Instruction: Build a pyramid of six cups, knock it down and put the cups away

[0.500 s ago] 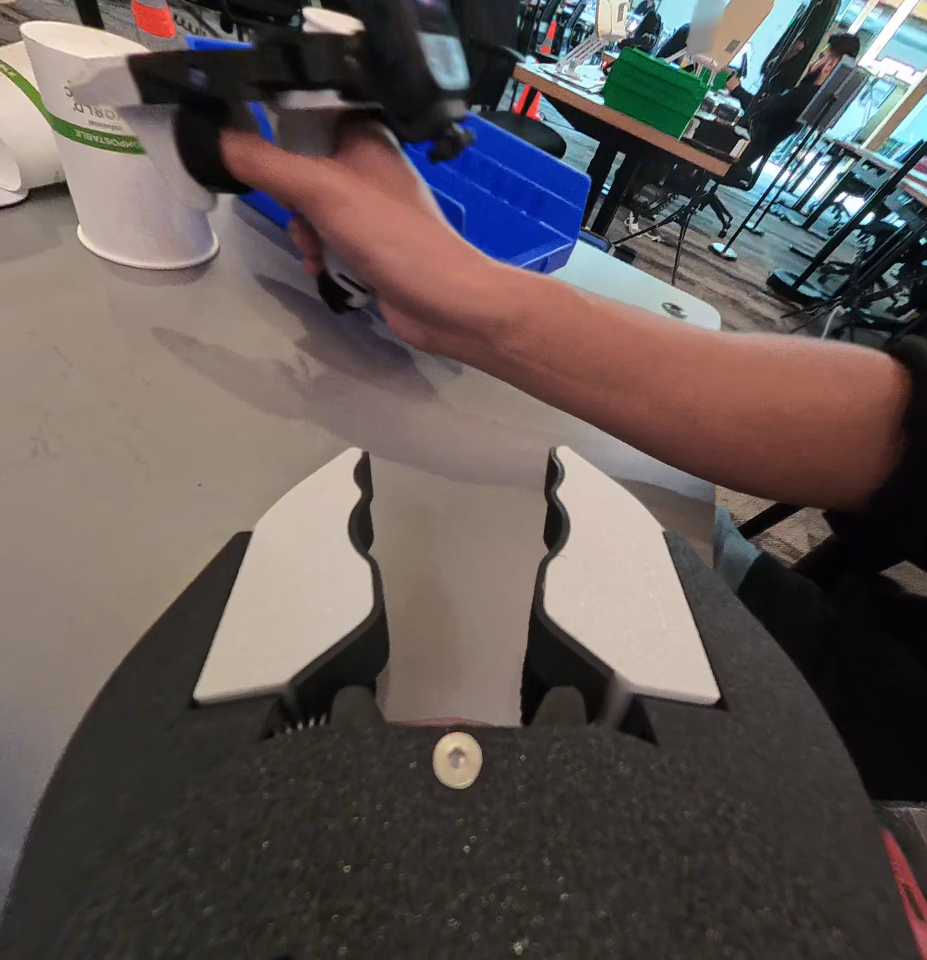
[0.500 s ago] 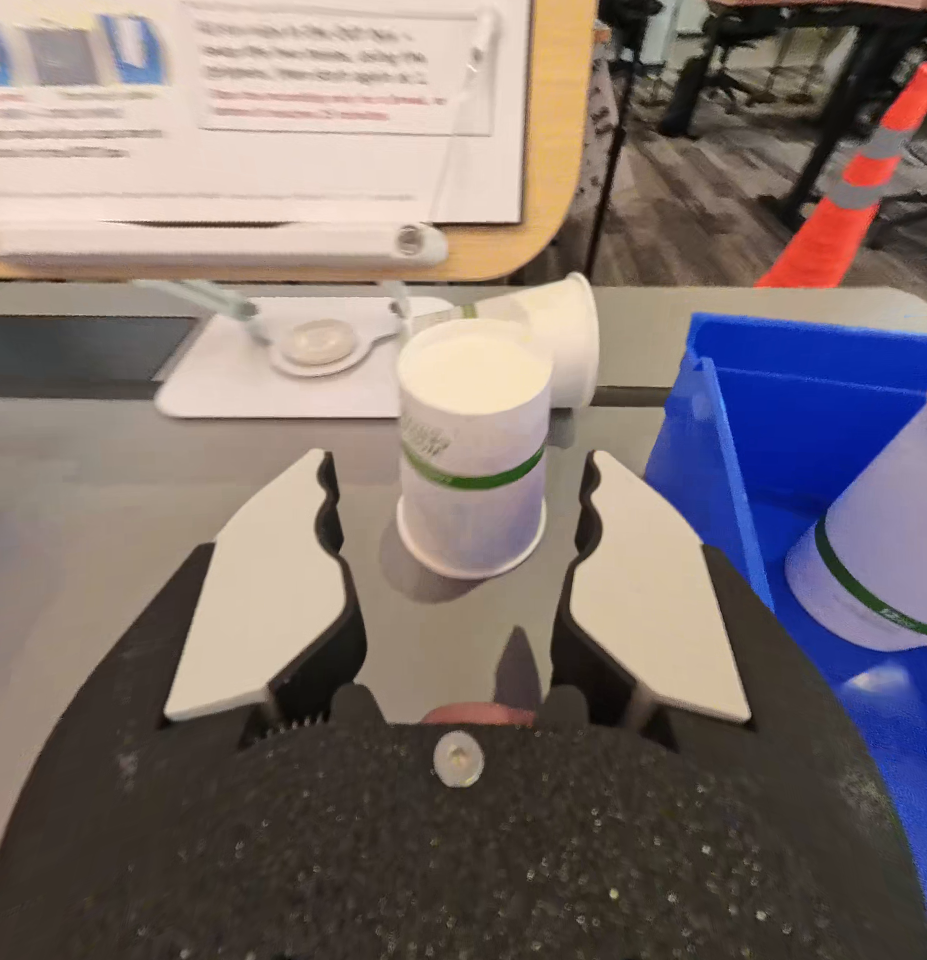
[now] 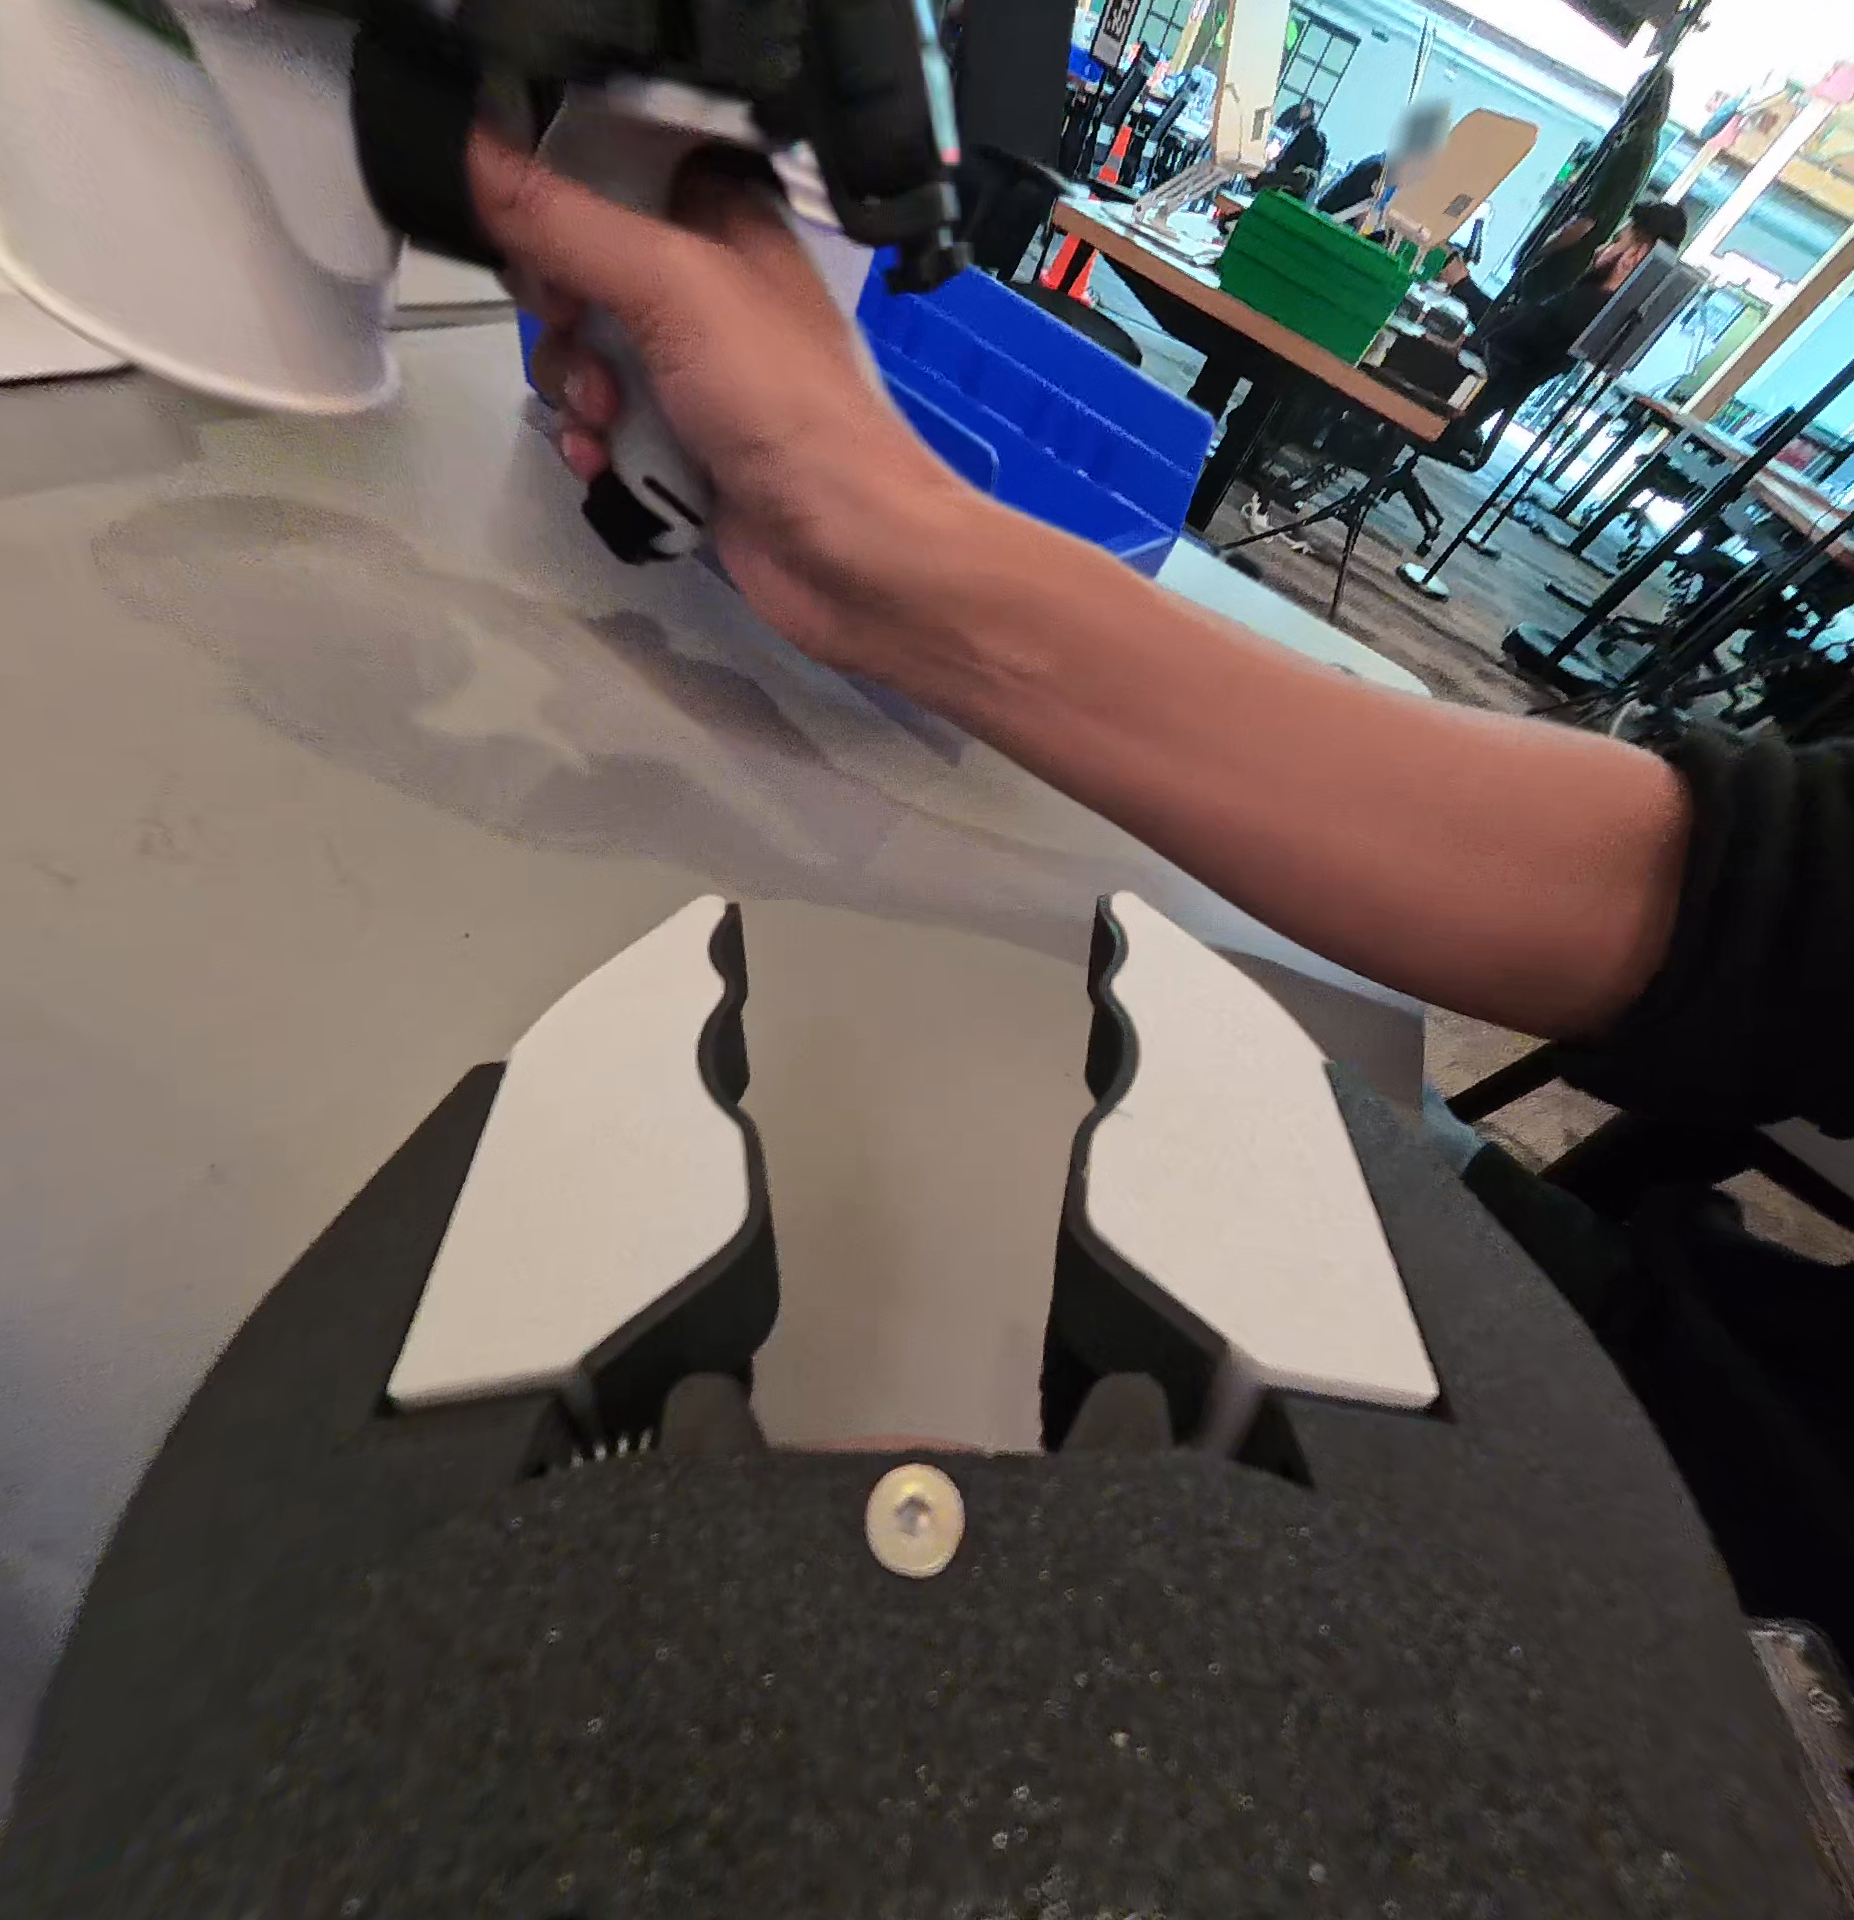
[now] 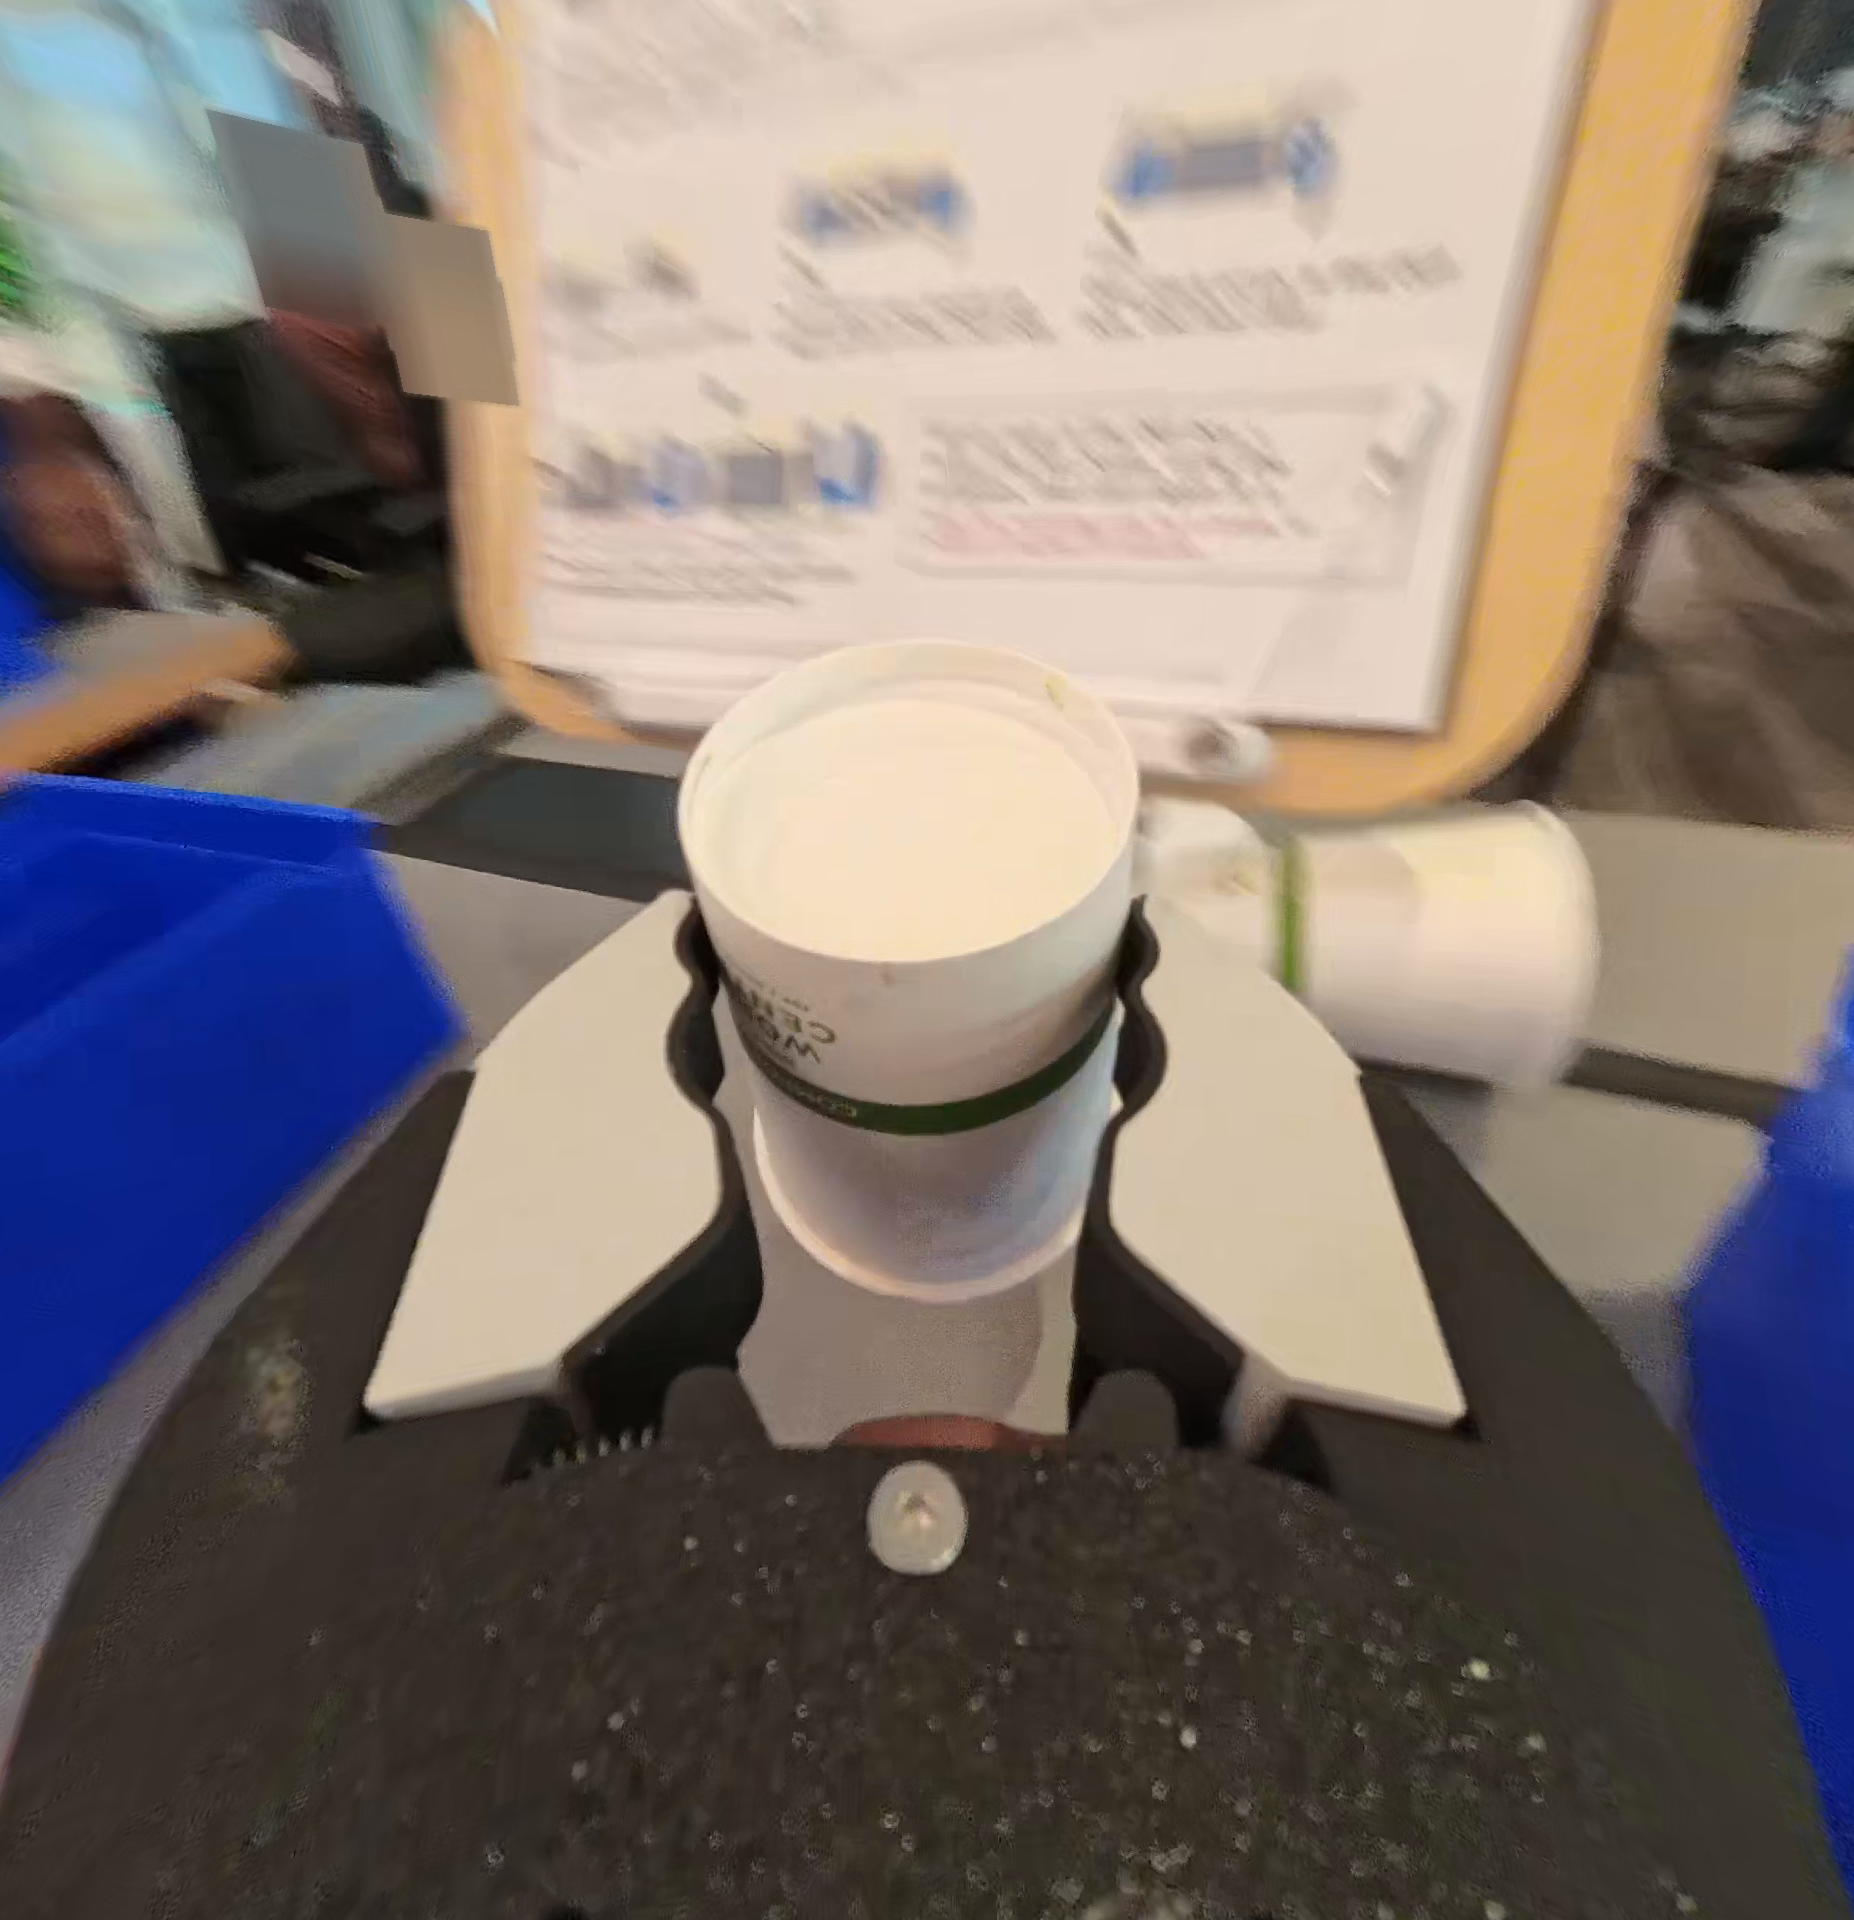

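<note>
- Left wrist view: the left gripper (image 3: 915, 914) has its two fingers spread, with only bare grey table (image 3: 227, 987) between them.
- A hand (image 3: 757, 395) reaches across and holds the right gripper, but that tool is blurred and cut off at the top, so its fingers cannot be seen here.
- One white cup (image 3: 227, 208) shows at the top left; its top is cut off.
- A blue bin (image 3: 1037, 416) sits behind the hand, partly hidden. The table edge runs near it on the right, and there is lots of open table on the left.
- Right wrist view: the right gripper (image 4: 915, 935) pinches one upside-down cup (image 4: 907, 966) between its fingers (image 4: 580, 1132). Whether the rim touches the table is hard to tell.
- A second cup (image 4: 1422, 945) lies on its side just behind, to the right.
- Blue bin walls (image 4: 175, 1039) stand close on both sides and are blurred.
- A board with paper (image 4: 985, 343) stands behind, also blurred.
</note>
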The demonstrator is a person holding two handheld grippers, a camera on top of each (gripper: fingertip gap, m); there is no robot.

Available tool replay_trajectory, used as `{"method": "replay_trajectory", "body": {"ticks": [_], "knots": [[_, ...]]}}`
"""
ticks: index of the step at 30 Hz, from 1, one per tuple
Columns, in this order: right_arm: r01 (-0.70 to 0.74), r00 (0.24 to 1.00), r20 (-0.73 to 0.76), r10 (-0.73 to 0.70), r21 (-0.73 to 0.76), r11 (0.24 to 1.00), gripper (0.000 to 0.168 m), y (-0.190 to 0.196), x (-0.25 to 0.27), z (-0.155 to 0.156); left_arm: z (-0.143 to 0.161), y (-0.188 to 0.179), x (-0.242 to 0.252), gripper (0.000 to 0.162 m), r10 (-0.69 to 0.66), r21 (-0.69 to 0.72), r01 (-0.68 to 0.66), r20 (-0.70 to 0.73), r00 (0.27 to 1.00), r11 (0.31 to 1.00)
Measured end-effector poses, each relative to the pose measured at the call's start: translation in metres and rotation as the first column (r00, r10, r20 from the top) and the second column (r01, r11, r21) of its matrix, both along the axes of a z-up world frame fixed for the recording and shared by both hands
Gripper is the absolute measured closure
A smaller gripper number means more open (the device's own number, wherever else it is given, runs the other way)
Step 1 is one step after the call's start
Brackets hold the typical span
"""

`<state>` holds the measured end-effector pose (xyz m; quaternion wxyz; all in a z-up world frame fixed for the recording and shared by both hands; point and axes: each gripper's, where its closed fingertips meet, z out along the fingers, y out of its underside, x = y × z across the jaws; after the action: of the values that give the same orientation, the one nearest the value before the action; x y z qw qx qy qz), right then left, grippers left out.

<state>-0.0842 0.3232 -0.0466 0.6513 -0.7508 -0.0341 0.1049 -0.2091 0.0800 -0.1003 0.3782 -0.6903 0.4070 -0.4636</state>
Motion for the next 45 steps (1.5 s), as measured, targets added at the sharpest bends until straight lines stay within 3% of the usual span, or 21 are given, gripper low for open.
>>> {"method": "replay_trajectory", "body": {"ticks": [5, 11, 17, 20, 23, 26, 29, 33, 36, 38, 41, 45], "knots": [[-0.329, 0.918, -0.153, 0.365, 0.218, 0.919, 0.095, -0.068, -0.064, 0.077, 0.022, 0.017, -0.002, 0.101, 0.047, -0.035, -0.043, 0.114, 0.992, 0.998], [-0.537, 0.633, -0.464, 0.620, 0.315, 0.783, 0.094, -0.120, -0.098, 0.112, 0.078, 0.068, -0.017, 0.104, 0.237, 0.205, -0.288, 0.241, 0.941, 0.936], [-0.636, 0.393, -0.679, 0.620, 0.286, 0.717, 0.094, -0.138, -0.115, 0.097, 0.097, 0.063, -0.018, 0.127, 0.243, 0.344, -0.333, 0.279, 0.929, 0.878], [-0.660, 0.266, -0.753, 0.602, 0.312, 0.683, 0.094, -0.147, -0.123, 0.090, 0.102, 0.053, -0.013, 0.130, 0.208, 0.381, -0.310, 0.284, 0.936, 0.871], [-0.664, 0.254, -0.778, 0.575, 0.292, 0.688, 0.094, -0.149, -0.129, 0.077, 0.104, 0.047, -0.010, 0.157, 0.195, 0.404, -0.303, 0.286, 0.938, 0.863], [-0.685, 0.248, -0.783, 0.571, 0.275, 0.675, 0.094, -0.151, -0.128, 0.073, 0.102, 0.043, -0.009, 0.162, 0.175, 0.384, -0.274, 0.274, 0.946, 0.882], [-0.705, 0.297, -0.750, 0.590, 0.244, 0.666, 0.096, -0.151, -0.120, 0.072, 0.106, 0.040, -0.013, 0.162, 0.130, 0.324, -0.235, 0.314, 0.940, 0.916], [-0.699, 0.409, -0.629, 0.661, 0.249, 0.670, 0.089, -0.156, -0.085, 0.094, 0.117, 0.034, -0.025, 0.162, 0.035, 0.230, -0.125, 0.360, 0.932, 0.965], [-0.727, 0.562, -0.402, 0.723, 0.176, 0.664, 0.087, -0.163, -0.066, 0.113, 0.117, 0.027, -0.030, 0.162, -0.048, 0.206, -0.027, 0.350, 0.935, 0.978], [-0.768, 0.621, -0.196, 0.759, 0.041, 0.639, 0.085, -0.167, -0.063, 0.115, 0.111, 0.021, -0.026, 0.162, -0.093, 0.212, 0.025, 0.318, 0.944, 0.977], [-0.826, 0.515, 0.062, 0.855, -0.232, 0.514, 0.083, -0.182, -0.071, 0.101, 0.097, 0.008, -0.012, 0.162, -0.155, 0.231, 0.098, 0.243, 0.958, 0.968], [-0.767, 0.269, 0.138, 0.953, -0.568, 0.299, 0.080, -0.203, -0.083, 0.070, 0.076, -0.009, 0.012, 0.162, -0.225, 0.270, 0.184, 0.131, 0.965, 0.945]]}}
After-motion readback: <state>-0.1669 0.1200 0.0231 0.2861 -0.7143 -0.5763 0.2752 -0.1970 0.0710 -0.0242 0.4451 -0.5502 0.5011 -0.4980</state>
